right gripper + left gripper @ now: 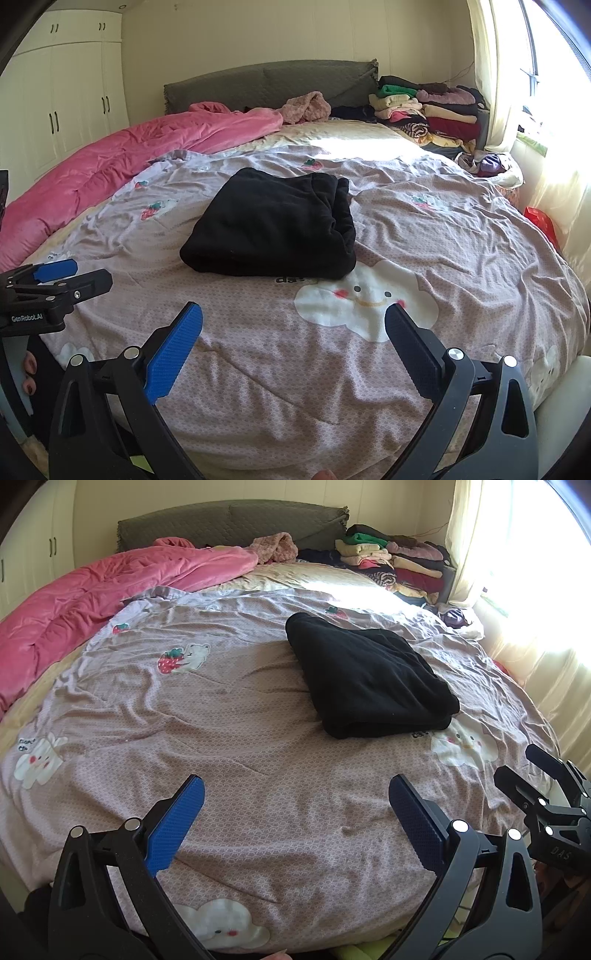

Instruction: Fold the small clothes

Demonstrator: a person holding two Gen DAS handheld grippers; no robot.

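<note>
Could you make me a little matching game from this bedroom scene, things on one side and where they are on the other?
Things:
1. black garment
2. pink quilt
3. stack of clothes
4. both grippers: left gripper, right gripper

Places or states:
A. piled at the far corner by the window
B. folded, lying mid-bed on the printed cover
C. open, holding nothing
D. bunched along the left side of the bed

Pairs: 1-B, 2-D, 3-A, 4-C
</note>
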